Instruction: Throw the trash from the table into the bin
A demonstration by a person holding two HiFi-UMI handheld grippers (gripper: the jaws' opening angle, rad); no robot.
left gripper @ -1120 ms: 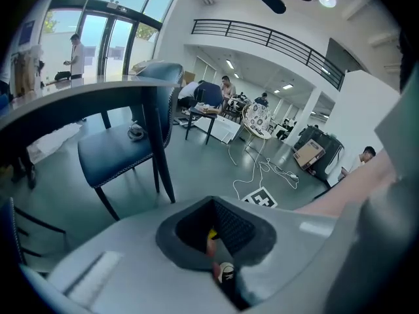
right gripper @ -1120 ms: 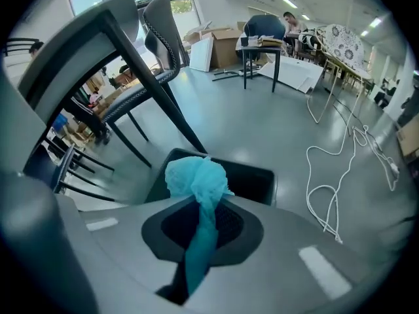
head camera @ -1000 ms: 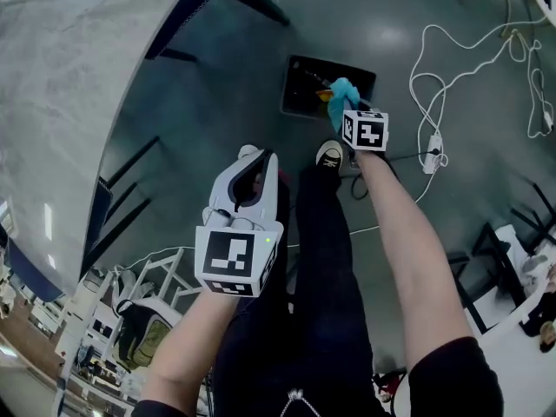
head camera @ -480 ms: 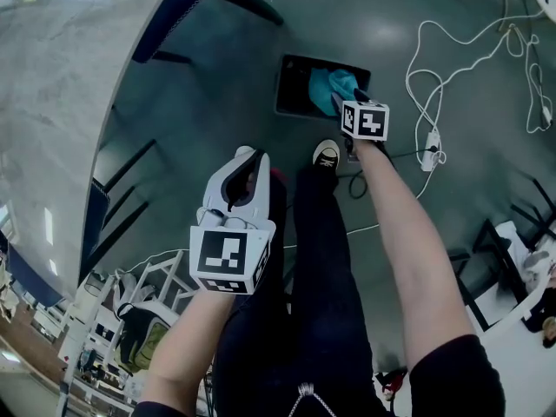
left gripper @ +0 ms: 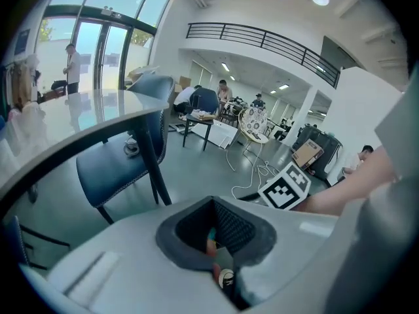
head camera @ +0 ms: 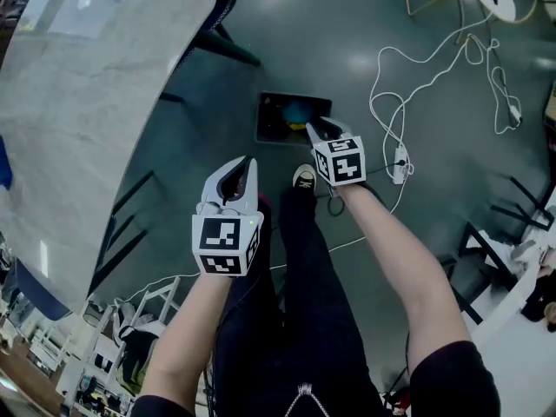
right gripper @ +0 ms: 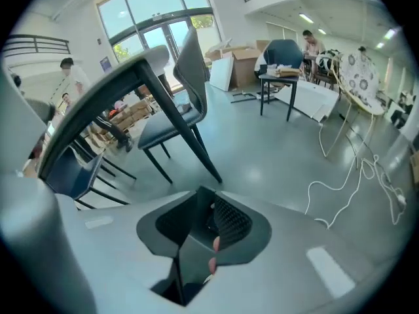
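The black bin (head camera: pixel 271 130) stands on the floor beyond my feet. A teal piece of trash (head camera: pixel 306 110) lies inside it. My right gripper (head camera: pixel 316 129) hangs just over the bin's near right edge, its jaws slightly apart with nothing between them; its own view looks across the floor at chair legs (right gripper: pixel 177 133). My left gripper (head camera: pixel 238 168) is held over the floor to the left of my legs, jaws closed into a loop and empty. The marble table (head camera: pixel 78 120) fills the left of the head view.
A dark chair (head camera: pixel 224 7) stands by the table's far corner. White cables (head camera: pixel 391 68) and a power strip (head camera: pixel 400 160) lie on the floor right of the bin. My shoe (head camera: pixel 303 178) is just short of the bin. More chairs (left gripper: pixel 121 165) show in the left gripper view.
The teal trash left my right gripper and now lies in the bin. The right gripper has drawn back toward me. My head view has shifted, so the bin sits lower and further left.
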